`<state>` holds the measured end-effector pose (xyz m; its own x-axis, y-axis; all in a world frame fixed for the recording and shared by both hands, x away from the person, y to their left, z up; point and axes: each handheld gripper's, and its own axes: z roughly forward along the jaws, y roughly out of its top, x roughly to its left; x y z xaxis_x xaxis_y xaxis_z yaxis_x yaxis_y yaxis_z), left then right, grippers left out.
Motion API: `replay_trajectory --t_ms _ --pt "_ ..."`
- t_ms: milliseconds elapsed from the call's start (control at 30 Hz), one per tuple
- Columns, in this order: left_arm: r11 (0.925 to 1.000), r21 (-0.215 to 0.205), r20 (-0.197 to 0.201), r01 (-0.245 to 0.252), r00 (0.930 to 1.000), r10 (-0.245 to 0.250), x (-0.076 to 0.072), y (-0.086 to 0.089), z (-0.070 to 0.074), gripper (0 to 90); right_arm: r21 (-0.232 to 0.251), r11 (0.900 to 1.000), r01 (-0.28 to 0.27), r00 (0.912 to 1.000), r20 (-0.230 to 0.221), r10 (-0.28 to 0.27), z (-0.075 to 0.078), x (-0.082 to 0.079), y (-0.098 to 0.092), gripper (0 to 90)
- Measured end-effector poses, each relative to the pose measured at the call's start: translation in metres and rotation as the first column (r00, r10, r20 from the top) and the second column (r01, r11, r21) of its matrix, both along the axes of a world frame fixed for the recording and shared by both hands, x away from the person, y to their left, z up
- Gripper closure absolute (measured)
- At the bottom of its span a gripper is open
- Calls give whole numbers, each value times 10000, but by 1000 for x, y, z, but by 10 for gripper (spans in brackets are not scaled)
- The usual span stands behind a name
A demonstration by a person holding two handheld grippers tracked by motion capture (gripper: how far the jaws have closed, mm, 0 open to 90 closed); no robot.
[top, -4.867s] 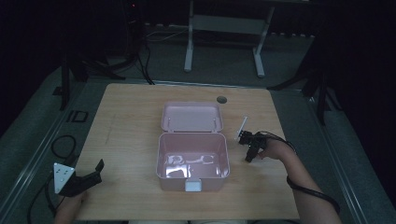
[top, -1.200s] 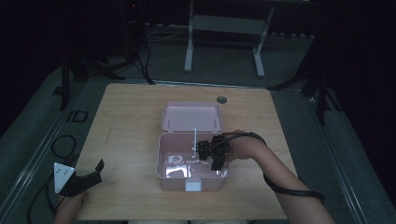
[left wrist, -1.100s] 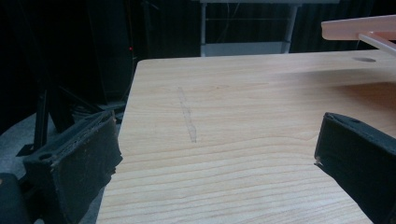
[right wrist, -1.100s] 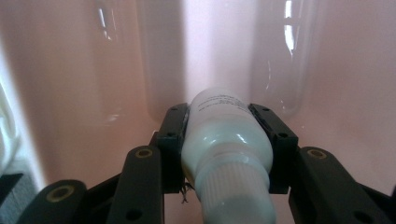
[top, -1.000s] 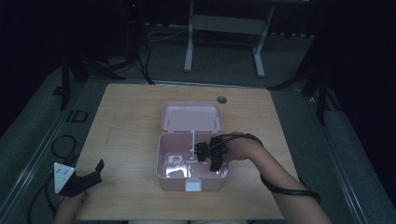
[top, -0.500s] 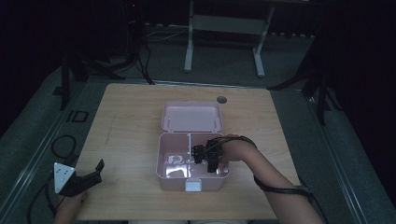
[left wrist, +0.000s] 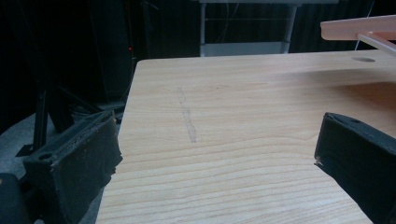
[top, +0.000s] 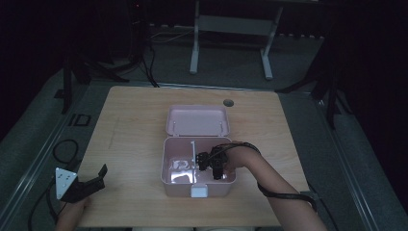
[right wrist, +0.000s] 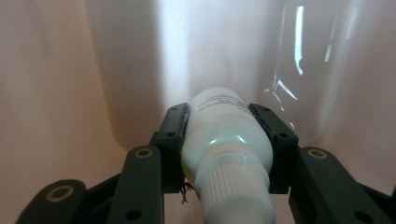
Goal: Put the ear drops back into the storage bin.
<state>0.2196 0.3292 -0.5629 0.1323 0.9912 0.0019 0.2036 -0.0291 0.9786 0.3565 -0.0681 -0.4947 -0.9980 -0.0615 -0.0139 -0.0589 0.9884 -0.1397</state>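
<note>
White bottle (right wrist: 226,140) clamped between the black jaws of our right gripper (right wrist: 226,149), ribbed cap toward the camera and base pointing into the pink box (top: 168,163); from the high view we see that gripper (top: 211,163) lowered inside the open box, our right forearm reaching in from the lower right with the wrist bent inward. Fine print runs across the bottle's far end, too small and blurred for us to read. Our left gripper (top: 79,185) rests at the near left corner of the table (top: 134,125), well apart from the box, its jaws spread wide with nothing between them; the left gripper view looks along bare wood grain marked by a faint scuff line. Hinged lid (top: 197,120) of the box lies open behind it, and a small round hole (top: 228,102) sits in the tabletop just beyond. Around the light wooden table the room is dark, with grey carpet, loose cables and a metal stand (top: 231,29) behind
</note>
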Motion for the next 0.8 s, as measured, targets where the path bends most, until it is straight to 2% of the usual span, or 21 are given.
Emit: replay_trajectory --t_ms 67,567,800 --pt "10000 8 -1 1 10000 -1 0 0 0 4 -170 9999 -30 10000 -24 30 -2 0 1 593" --pt "10000 10 0 -4 10000 4 0 0 0 4 -178 9998 32 9995 -319 -38 0 1 1 573" --pt "10000 16 -12 2 10000 -2 0 0 0 4 217 9998 15 9998 -218 -10 16 0 -2 561"
